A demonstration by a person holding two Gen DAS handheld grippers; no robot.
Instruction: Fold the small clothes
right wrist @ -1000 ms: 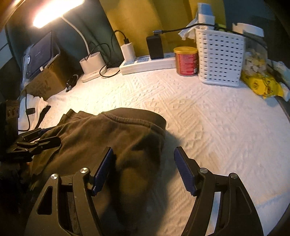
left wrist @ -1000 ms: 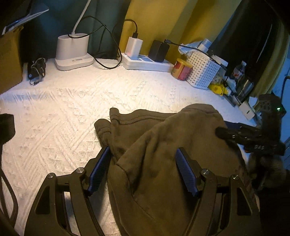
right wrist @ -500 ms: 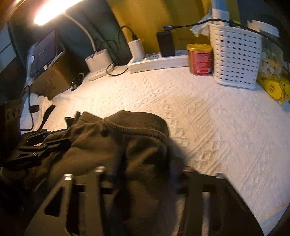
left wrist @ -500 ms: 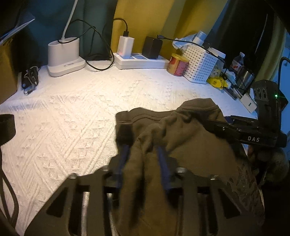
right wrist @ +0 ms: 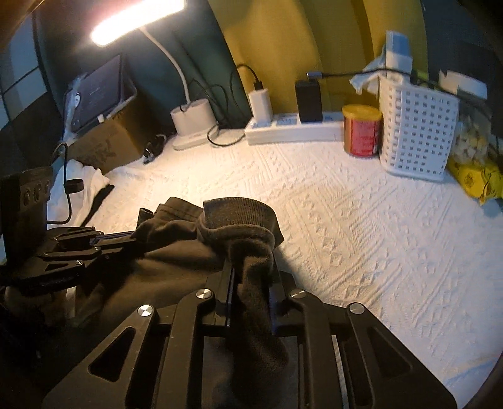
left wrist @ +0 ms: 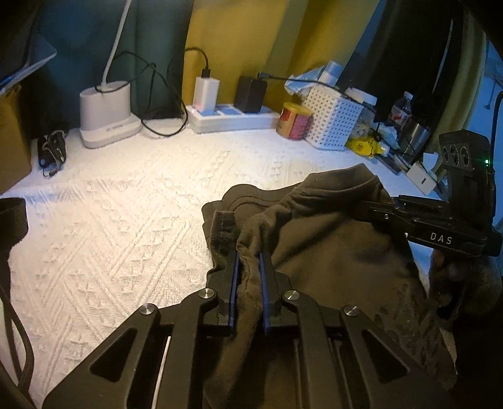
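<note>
On the white, relief-patterned quilted cover the dark olive knit garment with a ribbed hem lies bunched at the near edge, its long axis running side to side between the two tools. The left gripper has its jaws closing narrow on a raised fold at the garment's left end, cloth pinched between the blue pads. Further right, the right gripper is likewise closing on a thick roll of fabric just below the ribbed hem. Each end sits directly at its own tool, so neither hand is nearer; the open cover ahead looks like the place to carry the edge. The left view shows the garment's printed lower part by the person's hand; the right view alone shows the lit lamp bar.
</note>
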